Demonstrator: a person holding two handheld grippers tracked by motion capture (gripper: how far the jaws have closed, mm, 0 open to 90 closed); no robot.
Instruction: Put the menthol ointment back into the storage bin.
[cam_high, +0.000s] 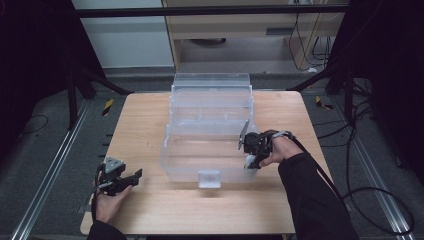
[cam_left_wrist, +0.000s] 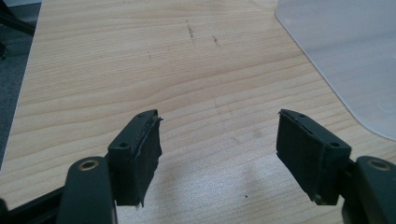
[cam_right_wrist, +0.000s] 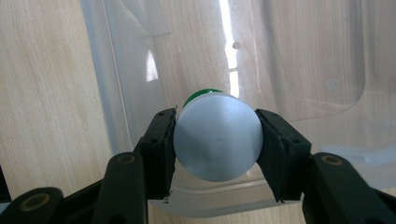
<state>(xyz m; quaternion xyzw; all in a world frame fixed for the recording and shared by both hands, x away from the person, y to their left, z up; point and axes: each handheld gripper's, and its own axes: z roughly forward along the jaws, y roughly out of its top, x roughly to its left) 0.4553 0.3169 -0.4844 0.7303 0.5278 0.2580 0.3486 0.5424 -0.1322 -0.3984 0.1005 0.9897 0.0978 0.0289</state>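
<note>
High view: a clear plastic bin (cam_high: 210, 130) is seen mid-tabletop (cam_high: 140, 125), the right gripper (cam_high: 251, 150) held at its right wall, the left gripper (cam_high: 131, 179) well apart near the front-left edge. Right gripper view: a white-capped green bottle (cam_right_wrist: 217, 137) is clamped between the fingers above the bin's floor. Left gripper view: fingers (cam_left_wrist: 138, 156) are spread open over bare wood
</note>
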